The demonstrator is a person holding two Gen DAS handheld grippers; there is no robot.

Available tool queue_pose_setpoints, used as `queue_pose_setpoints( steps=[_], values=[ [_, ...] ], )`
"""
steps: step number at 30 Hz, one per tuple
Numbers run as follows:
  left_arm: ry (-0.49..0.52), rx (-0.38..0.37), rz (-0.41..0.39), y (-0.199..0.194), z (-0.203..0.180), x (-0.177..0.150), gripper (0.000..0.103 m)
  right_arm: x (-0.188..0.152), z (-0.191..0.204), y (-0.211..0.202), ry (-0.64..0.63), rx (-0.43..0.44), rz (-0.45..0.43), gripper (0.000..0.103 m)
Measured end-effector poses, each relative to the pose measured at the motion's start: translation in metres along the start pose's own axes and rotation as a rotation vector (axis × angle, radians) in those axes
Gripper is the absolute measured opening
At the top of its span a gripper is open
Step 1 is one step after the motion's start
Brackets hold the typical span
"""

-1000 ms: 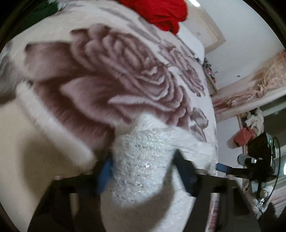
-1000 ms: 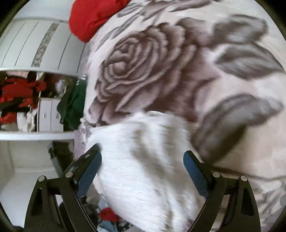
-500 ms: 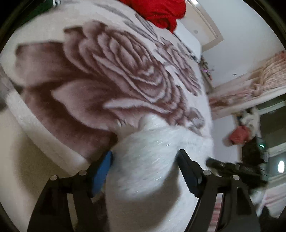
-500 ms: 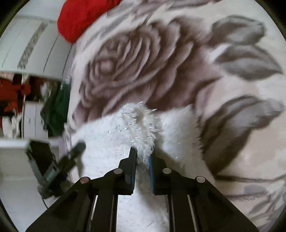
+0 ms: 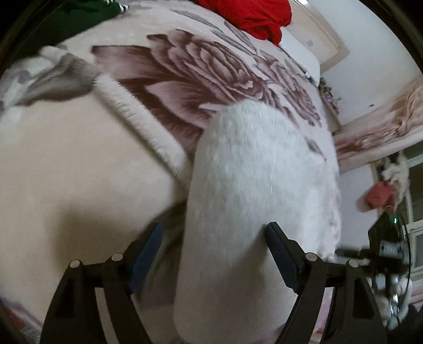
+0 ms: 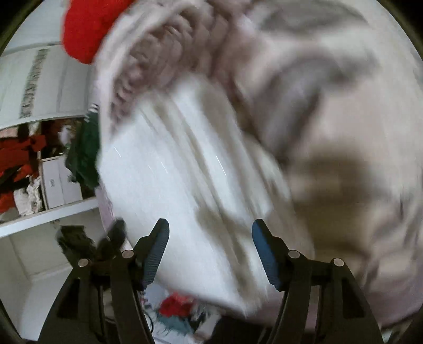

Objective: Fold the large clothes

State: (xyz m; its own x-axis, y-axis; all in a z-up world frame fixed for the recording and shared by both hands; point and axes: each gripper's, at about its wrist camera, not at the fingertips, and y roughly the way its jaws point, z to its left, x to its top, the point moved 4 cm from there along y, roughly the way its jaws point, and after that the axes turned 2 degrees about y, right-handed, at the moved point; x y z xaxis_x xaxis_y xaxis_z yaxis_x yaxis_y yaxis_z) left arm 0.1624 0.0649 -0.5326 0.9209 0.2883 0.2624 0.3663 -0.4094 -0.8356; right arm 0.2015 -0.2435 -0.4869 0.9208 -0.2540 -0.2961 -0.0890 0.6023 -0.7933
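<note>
Rose blanket [image 5: 216,66], one white sweater [image 5: 253,185], two parted hand-held grippers [image 5: 211,262]

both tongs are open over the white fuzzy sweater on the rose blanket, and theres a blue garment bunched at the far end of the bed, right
Not quite: the bunched garment at the far end is red, not blue, as the left wrist view shows. The rest holds: the left tongs and right tongs are open over the white fuzzy sweater on the rose blanket.

My right wrist feed is badly motion-smeared across the white sweater [image 6: 185,172]. The left view is sharper, softly lit indoors, with fisheye bending and dark corners.
</note>
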Motion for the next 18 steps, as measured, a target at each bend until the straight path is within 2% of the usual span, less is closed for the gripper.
queue_pose_setpoints(
  steps=[3,5,6,7,8,10,11,12,14,15,16,17,18],
  values=[
    [0.014,0.037,0.011,0.010,-0.003,-0.011,0.080,-0.025,-0.025,0.038,0.074,0.020,0.078,0.067],
    [0.003,0.050,0.025,0.016,-0.002,-0.010,0.080,-0.031,-0.032,0.055,0.115,0.055,0.073,0.065],
    [-0.004,0.052,0.029,0.018,-0.003,-0.009,0.080,-0.031,-0.034,0.054,0.136,0.044,0.052,0.045],
    [-0.005,0.053,0.030,0.017,-0.003,-0.008,0.080,-0.031,-0.032,0.048,0.138,0.048,0.031,0.035],
    [0.002,0.051,0.031,0.016,-0.005,-0.007,0.080,-0.032,-0.025,0.031,0.117,0.035,-0.030,0.016],
    [0.036,0.043,0.033,0.016,-0.013,-0.006,0.082,-0.033,-0.017,-0.009,0.073,0.006,-0.150,0.012],
    [0.061,0.052,0.027,0.018,-0.018,-0.005,0.082,-0.033,-0.019,-0.020,0.066,-0.030,-0.191,0.004],
    [0.089,0.082,0.026,0.023,-0.022,-0.005,0.083,-0.029,-0.030,-0.028,0.049,-0.109,-0.224,0.000],
    [0.108,0.101,0.040,0.037,-0.025,-0.003,0.084,-0.020,-0.070,-0.009,0.082,-0.252,-0.174,0.000],
    [0.085,0.106,0.055,0.044,-0.023,0.000,0.084,-0.018,-0.093,0.004,0.156,-0.253,-0.104,0.000],
    [0.061,0.099,0.059,0.043,-0.022,0.003,0.084,-0.017,-0.103,0.006,0.230,-0.190,-0.070,0.000],
    [0.044,0.096,0.053,0.037,-0.023,0.007,0.084,-0.015,-0.100,0.001,0.241,-0.130,-0.074,0.000],
    [0.056,0.115,0.037,0.027,-0.027,0.012,0.081,-0.011,-0.085,-0.010,0.179,-0.115,-0.107,0.000]
  ],
)
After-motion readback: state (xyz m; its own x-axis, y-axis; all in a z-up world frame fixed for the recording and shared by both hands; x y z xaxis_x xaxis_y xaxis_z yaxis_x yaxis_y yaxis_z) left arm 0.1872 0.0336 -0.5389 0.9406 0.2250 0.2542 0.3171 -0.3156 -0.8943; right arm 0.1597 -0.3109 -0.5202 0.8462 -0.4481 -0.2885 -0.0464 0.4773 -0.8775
